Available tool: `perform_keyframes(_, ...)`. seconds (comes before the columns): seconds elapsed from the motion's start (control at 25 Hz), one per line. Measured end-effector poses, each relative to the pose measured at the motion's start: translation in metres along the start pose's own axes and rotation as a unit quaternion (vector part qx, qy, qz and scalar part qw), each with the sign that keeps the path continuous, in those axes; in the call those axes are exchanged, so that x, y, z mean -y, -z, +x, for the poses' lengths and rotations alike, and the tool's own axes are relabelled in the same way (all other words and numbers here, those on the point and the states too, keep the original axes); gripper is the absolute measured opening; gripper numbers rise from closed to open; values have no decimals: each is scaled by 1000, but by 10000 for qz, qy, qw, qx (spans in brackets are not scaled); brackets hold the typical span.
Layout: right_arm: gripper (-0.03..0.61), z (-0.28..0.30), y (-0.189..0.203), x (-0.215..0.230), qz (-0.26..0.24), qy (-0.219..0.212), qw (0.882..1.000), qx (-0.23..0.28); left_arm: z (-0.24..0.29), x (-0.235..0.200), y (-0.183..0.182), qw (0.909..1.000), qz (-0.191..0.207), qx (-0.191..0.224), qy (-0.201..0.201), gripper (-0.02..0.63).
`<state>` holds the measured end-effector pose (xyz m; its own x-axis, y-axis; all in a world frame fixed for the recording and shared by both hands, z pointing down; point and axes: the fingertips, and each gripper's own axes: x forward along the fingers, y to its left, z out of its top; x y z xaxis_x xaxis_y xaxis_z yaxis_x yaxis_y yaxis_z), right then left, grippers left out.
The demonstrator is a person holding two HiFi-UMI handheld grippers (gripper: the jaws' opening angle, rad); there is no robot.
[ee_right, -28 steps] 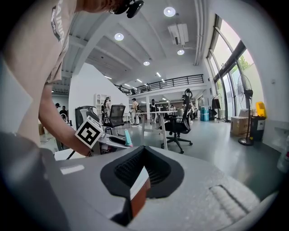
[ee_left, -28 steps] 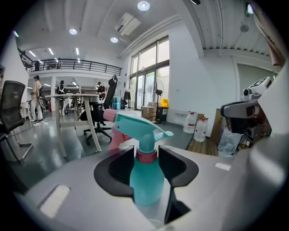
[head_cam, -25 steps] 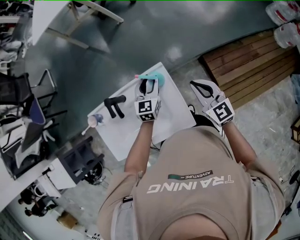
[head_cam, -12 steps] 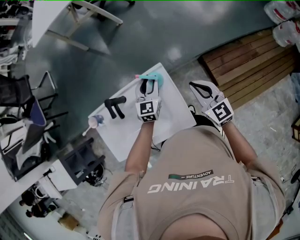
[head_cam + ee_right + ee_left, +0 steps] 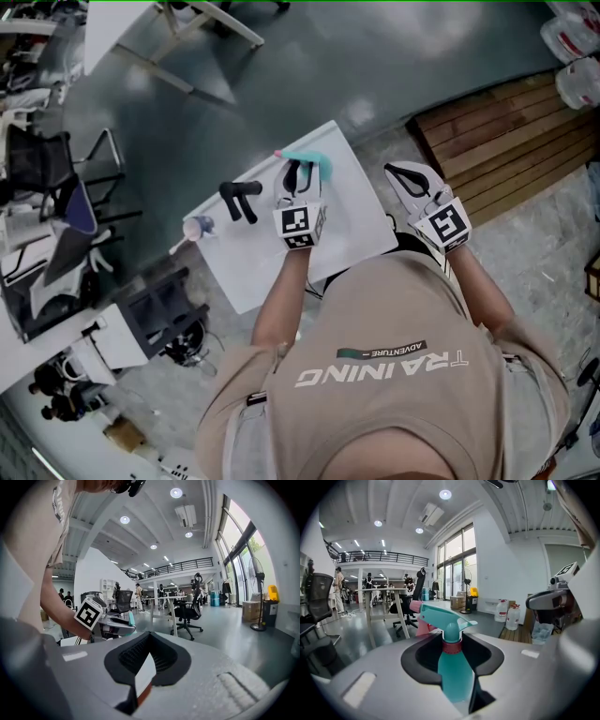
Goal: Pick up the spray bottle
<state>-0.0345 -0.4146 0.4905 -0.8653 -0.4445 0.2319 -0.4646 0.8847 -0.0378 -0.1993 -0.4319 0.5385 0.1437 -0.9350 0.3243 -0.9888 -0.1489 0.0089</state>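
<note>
The teal spray bottle (image 5: 311, 162) with a pink nozzle tip is at the far edge of the white table (image 5: 272, 267). My left gripper (image 5: 296, 174) reaches over the table to it. In the left gripper view the bottle (image 5: 453, 672) stands upright between the black pads, and its trigger head rises above the gripper (image 5: 452, 637). The left jaws are closing, with the pads against the bottle's neck and body. My right gripper (image 5: 399, 172) hovers off the table's right edge. Its tips meet and it holds nothing, as the right gripper view (image 5: 149, 634) also shows.
A black two-pronged handle (image 5: 240, 199) and a small pale bottle (image 5: 198, 228) lie on the table's left part. A wooden pallet (image 5: 506, 141) lies to the right and office chairs (image 5: 56, 187) stand to the left. Water jugs (image 5: 574, 56) sit at the far right.
The left jaws have narrowed onto the spray bottle and the left gripper has risen slightly with it. The right gripper has stayed put.
</note>
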Motion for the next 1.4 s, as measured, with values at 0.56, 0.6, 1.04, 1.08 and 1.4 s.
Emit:
perform_keyframes(0.56,2,-11,-20,-40,-198,167,9994,226,-82,3,-14,9998,-154,157,-15,149)
perform_keyframes(0.6,2,-12,-23,-42,-224,210,9992,260,-86,2,-15,9997,-155,179,-9,149)
perform_keyframes(1.04,2,-4,-48,-66,-361,152,9979,512,-138,-14,-25,9982,-214,535,-139,149)
perform_keyframes(1.08,2,-3,-53,-66,-379,145,9978,529,-140,-15,-27,9979,-240,576,-149,149)
perform_keyframes(1.4,2,4,-87,-70,-657,139,9953,695,-149,-30,-52,9965,-157,802,-170,149)
